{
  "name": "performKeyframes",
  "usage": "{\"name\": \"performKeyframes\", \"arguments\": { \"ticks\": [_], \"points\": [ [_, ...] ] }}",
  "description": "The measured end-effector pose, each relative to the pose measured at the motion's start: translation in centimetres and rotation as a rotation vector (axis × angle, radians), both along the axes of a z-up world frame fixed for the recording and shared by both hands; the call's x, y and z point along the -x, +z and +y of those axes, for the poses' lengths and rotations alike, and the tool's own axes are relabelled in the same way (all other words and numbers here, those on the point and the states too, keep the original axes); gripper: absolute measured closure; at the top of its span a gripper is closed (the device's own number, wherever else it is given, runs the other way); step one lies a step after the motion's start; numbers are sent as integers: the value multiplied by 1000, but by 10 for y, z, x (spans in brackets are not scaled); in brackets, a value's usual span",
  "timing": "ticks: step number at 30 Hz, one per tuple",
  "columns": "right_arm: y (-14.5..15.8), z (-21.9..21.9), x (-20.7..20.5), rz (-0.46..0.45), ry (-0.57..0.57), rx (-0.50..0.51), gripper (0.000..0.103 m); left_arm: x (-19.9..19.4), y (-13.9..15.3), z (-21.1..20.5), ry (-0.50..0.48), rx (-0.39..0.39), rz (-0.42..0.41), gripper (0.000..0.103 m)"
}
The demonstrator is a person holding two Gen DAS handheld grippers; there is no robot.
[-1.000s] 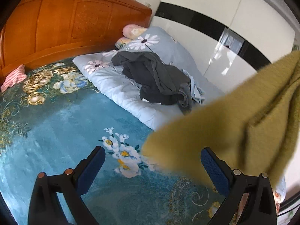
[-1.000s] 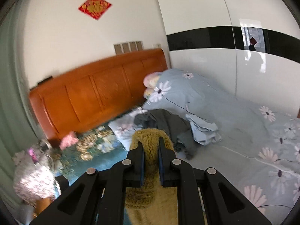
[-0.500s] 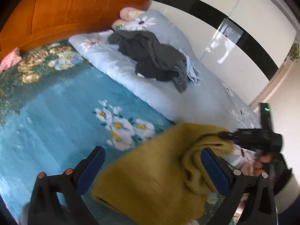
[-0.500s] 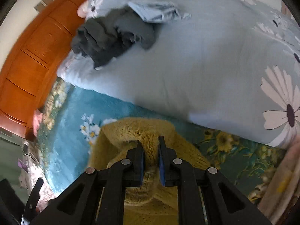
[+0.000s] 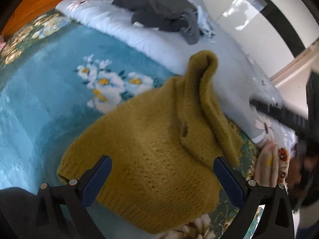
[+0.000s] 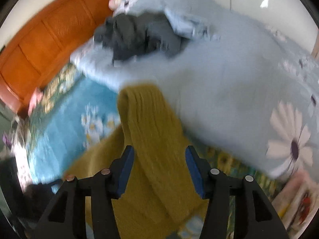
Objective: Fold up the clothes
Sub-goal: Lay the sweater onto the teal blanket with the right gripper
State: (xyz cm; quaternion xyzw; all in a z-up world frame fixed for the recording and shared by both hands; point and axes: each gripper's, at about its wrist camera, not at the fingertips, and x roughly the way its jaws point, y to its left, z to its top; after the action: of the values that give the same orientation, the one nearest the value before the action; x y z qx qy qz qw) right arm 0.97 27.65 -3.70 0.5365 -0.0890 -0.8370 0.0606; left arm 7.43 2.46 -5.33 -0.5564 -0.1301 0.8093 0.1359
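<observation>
Bedding covers the whole work area: a teal floral blanket (image 5: 49, 91) lies on the near side, and a pale blue daisy-print duvet (image 6: 229, 75) lies alongside it toward the wardrobe. An orange wooden headboard (image 6: 45, 39) bounds the far end. A mustard knitted sweater (image 5: 151, 155) lies on the teal blanket with its far edge against the duvet; one sleeve (image 6: 151, 131) is laid back over the body. A heap of dark grey clothes (image 5: 159, 12) rests on the duvet near the headboard, well apart from the sweater. The left gripper (image 5: 162, 177) hovers over the sweater body, jaws spread wide, gripping nothing. The right gripper (image 6: 159, 169) hovers with its jaws parted on either side of the sleeve, not clamping it.
</observation>
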Motion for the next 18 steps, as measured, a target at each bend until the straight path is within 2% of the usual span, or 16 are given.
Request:
{"name": "performKeyframes", "arguments": {
  "ticks": [5,9,14,16,17,18],
  "points": [
    [-49,-38,-30,-114,130,83,48,5,0,-14,74,28,-5,1],
    [-72,-66,-27,-149,227,-12,48,7,4,-24,105,34,-4,1],
    [-95,-80,-14,-185,276,-120,48,7,12,-31,119,16,25,1],
    [-95,-81,-13,-184,272,-153,49,6,15,-32,120,10,41,1],
    [-95,-81,-12,-185,267,-169,56,6,16,-32,120,7,49,1],
    [-95,-80,-11,-187,257,-181,69,6,18,-32,121,4,56,1]
  ]
}}
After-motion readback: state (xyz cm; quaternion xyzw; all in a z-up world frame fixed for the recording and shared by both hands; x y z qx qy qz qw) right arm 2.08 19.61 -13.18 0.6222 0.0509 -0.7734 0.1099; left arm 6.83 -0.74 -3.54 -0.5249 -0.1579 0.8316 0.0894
